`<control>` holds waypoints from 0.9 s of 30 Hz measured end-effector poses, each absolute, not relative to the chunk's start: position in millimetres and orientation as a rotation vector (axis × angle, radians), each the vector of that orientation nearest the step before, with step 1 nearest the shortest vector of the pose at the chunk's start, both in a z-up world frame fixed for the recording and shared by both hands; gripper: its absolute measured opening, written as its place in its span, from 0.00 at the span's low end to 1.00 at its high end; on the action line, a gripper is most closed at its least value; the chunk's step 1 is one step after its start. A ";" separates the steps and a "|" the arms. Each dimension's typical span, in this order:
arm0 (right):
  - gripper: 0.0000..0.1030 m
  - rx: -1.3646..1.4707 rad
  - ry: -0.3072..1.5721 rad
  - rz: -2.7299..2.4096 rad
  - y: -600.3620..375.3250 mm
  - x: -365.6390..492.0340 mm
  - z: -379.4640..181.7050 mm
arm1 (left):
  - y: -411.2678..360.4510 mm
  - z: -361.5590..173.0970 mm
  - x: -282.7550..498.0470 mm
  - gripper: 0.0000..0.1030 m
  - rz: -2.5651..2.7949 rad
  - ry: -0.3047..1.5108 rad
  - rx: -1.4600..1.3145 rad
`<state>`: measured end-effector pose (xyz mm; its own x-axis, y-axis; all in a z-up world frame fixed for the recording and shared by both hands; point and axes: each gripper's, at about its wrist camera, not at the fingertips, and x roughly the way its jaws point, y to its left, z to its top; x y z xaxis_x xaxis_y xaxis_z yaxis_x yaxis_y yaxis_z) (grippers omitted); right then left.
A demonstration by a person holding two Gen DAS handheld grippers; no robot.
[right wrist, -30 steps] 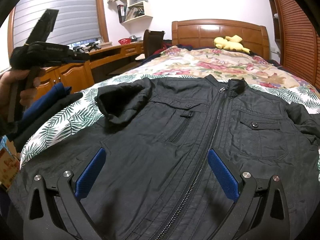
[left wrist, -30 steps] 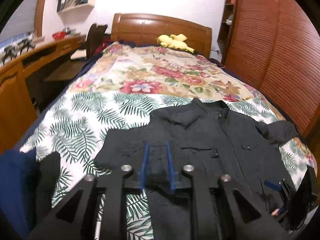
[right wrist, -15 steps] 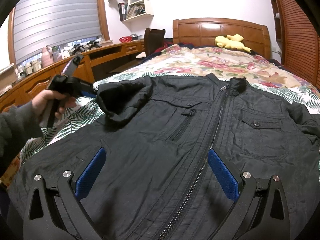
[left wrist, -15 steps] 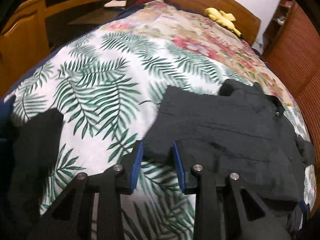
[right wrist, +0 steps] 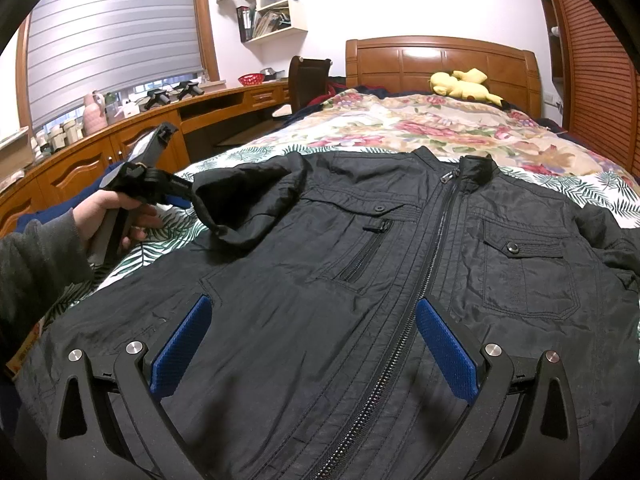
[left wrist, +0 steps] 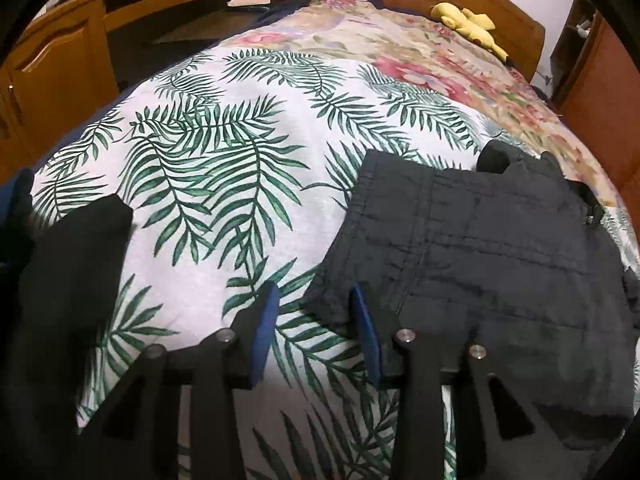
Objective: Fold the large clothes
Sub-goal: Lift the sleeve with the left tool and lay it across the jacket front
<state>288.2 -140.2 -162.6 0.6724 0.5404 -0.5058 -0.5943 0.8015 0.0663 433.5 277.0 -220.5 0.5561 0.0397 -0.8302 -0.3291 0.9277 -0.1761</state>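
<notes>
A black zip-up jacket (right wrist: 380, 264) lies front-up on the palm-leaf bedspread (left wrist: 208, 184). Its left sleeve (right wrist: 248, 196) is folded in over the chest. My left gripper (left wrist: 316, 320), held by a hand (right wrist: 104, 216), points steeply down at the end of that sleeve (left wrist: 340, 296). Its jaws are opening; the cuff edge lies between the blue pads (left wrist: 264, 328), which do not press on it. In the right wrist view the left gripper (right wrist: 176, 196) sits just left of the cuff. My right gripper (right wrist: 316, 344) stands wide open low over the jacket's lower front, astride the zipper (right wrist: 424, 272).
Folded dark clothes (left wrist: 68, 280) lie at the bed's near left edge. A wooden desk (right wrist: 120, 140) with small items runs along the left wall. A yellow plush toy (right wrist: 464, 84) rests by the headboard (right wrist: 440, 56). Louvred wardrobe doors (right wrist: 592, 80) stand on the right.
The left gripper came down from above the jacket to the folded sleeve's cuff, tilting more steeply, and its jaws widened. The right gripper stayed still.
</notes>
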 end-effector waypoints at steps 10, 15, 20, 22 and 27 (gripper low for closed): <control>1.00 -0.108 0.534 0.640 -140.4 288.0 -162.6 | 256.2 -217.2 438.6 0.06 0.156 0.921 -0.362; 1.00 -0.100 0.529 0.639 -141.3 288.1 -161.6 | 230.6 -178.2 425.6 0.05 0.117 0.834 -0.309; 1.00 -0.078 0.546 0.639 -154.2 285.4 -154.3 | 183.6 -121.0 400.6 0.05 0.024 0.767 -0.238; 1.00 -0.076 0.544 0.625 -162.3 281.0 -150.7 | 167.0 -104.4 388.8 0.05 -0.007 0.746 -0.217; 1.00 -0.092 0.530 0.579 -185.6 262.2 -145.0 | 111.2 -65.0 346.1 0.05 -0.098 0.686 -0.138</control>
<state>262.2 -185.6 -145.0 0.7077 0.4974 -0.5018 -0.5436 0.8370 0.0629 346.1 111.2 -65.0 0.7695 -0.1354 -0.6241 0.0446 0.9863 -0.1590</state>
